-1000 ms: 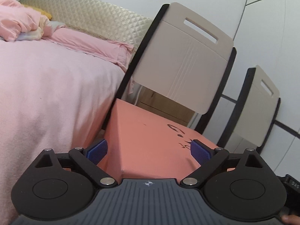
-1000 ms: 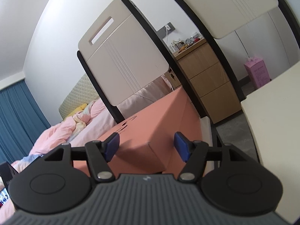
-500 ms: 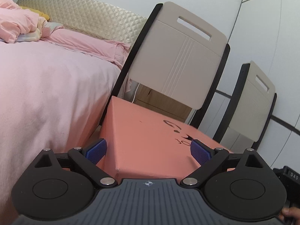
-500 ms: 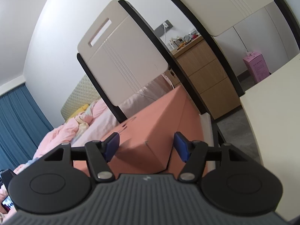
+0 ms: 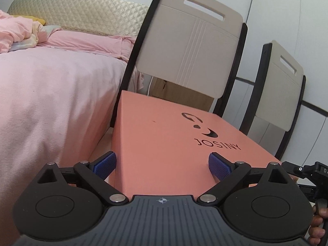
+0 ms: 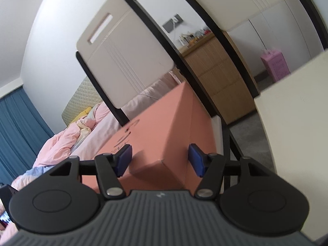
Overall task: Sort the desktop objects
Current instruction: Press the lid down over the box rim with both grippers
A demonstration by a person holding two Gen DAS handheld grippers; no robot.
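Observation:
A salmon-pink box [image 5: 164, 139] with a black logo and the word JOSINY on its lid fills the middle of the left wrist view. My left gripper [image 5: 163, 165] is shut on one corner of it, one blue pad on top and one on the side. The box also shows in the right wrist view [image 6: 164, 135]. My right gripper [image 6: 161, 160] is shut on its other near corner. The box is held up between both grippers, over the seat of a chair.
Two chairs with beige backs and black frames [image 5: 190, 47] [image 5: 280, 88] stand behind the box. A bed with pink bedding [image 5: 51, 94] is at the left. A cream table edge [image 6: 297, 110], a wooden dresser [image 6: 221, 86] and a pink carton [image 6: 275, 64] are at the right.
Both grippers have moved with the box: it has tipped and turned, so more of the lid and its printed name now show. The grip has not changed.

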